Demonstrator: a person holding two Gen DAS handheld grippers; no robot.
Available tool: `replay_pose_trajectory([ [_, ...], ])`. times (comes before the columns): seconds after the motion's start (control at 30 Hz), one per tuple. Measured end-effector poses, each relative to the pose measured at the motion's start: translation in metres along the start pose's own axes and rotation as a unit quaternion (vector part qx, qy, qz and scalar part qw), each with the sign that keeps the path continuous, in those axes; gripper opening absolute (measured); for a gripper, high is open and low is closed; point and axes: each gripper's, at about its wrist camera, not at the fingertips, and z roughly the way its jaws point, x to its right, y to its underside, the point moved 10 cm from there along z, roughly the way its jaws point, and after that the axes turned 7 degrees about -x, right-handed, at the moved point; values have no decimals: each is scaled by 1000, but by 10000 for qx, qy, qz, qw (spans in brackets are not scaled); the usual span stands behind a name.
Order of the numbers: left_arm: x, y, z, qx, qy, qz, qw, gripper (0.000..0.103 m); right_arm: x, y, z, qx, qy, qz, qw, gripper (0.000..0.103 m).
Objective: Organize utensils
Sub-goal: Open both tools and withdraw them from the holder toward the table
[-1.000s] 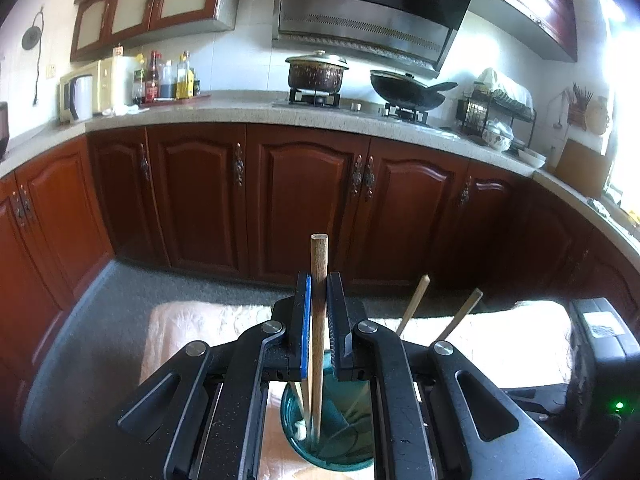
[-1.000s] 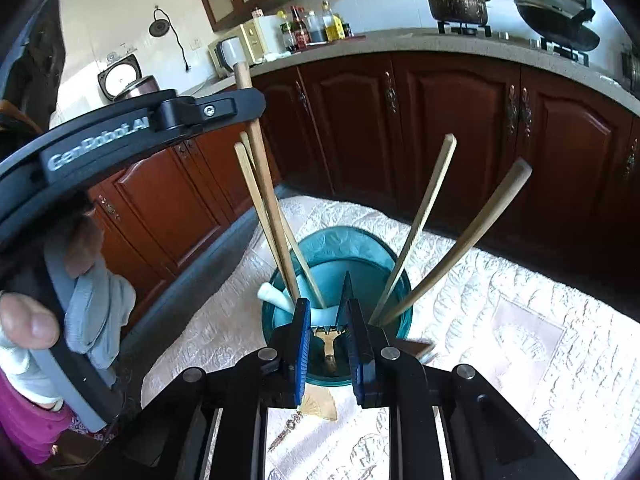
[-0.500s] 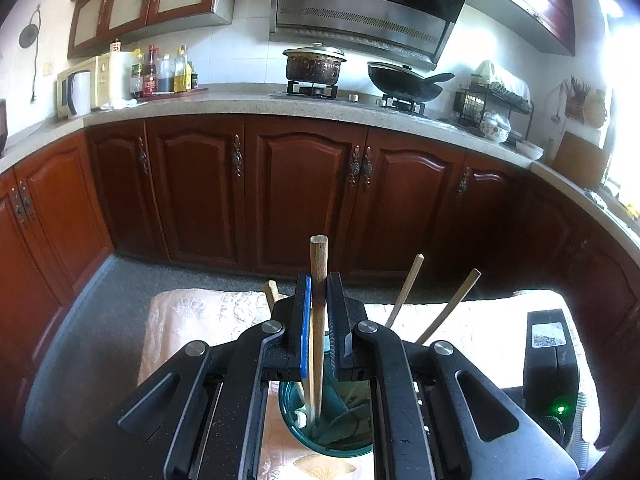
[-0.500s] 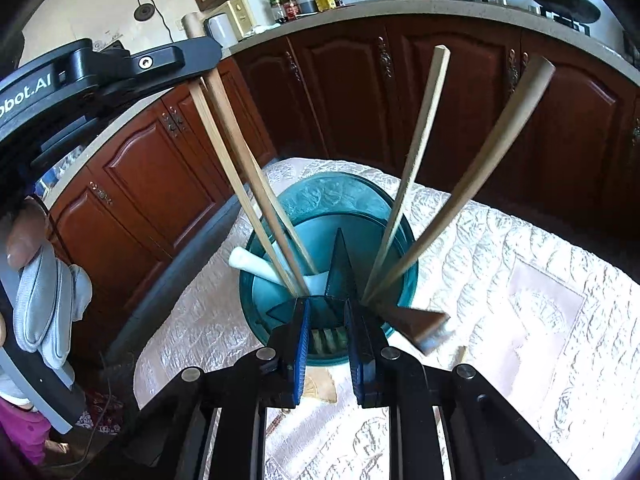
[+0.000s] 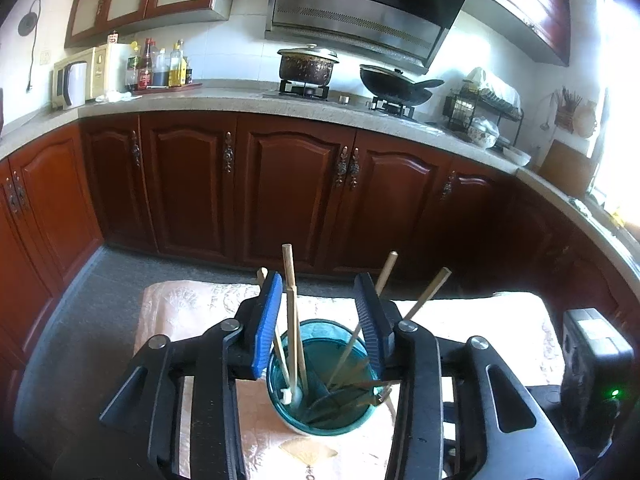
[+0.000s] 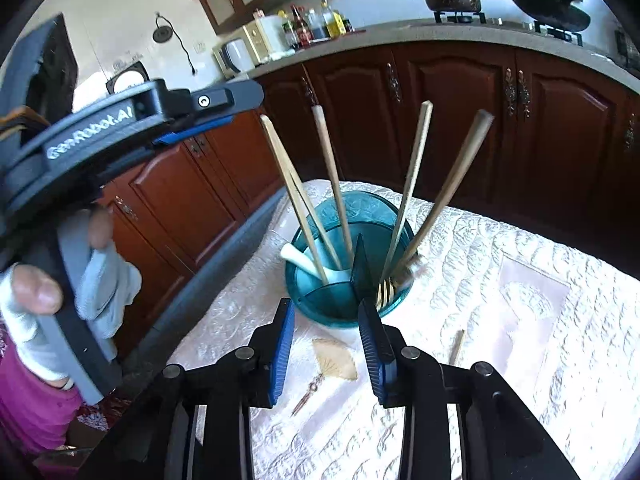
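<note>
Utensils stand handle-up in the teal cup (image 6: 320, 220) on the cloth (image 6: 520, 300), fanned out and leaning against its rim. The left gripper (image 5: 318, 304) has just been opening, so the wooden stick (image 5: 289, 276) between its jaws stands loose, nearly upright. The right gripper (image 6: 326, 334) has been opening too, nothing between its jaws, with the gold fork (image 6: 386, 294) tines-up in the cup just past it.

Both wrist cameras look forward and downward from close above the table (image 6: 520, 264), toward the kitchen cabinets (image 5: 288, 184); both share the teal utensil holder (image 5: 320, 360).
</note>
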Motion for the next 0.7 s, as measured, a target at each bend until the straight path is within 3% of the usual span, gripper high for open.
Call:
replay_pose_trajectory([
  [0.23, 19, 21, -22, 19, -68, 233, 9997, 45, 8, 28, -39, 209, -9, 238, 9995, 37],
  [0.33, 29, 37, -26, -8, -81, 351, 9994, 47, 17, 41, -47, 251, 179, 317, 9990, 39],
  [0.7, 69, 107, -10, -554, -72, 677, 9961, 48, 48, 84, -68, 142, 713, 619, 9954, 42],
])
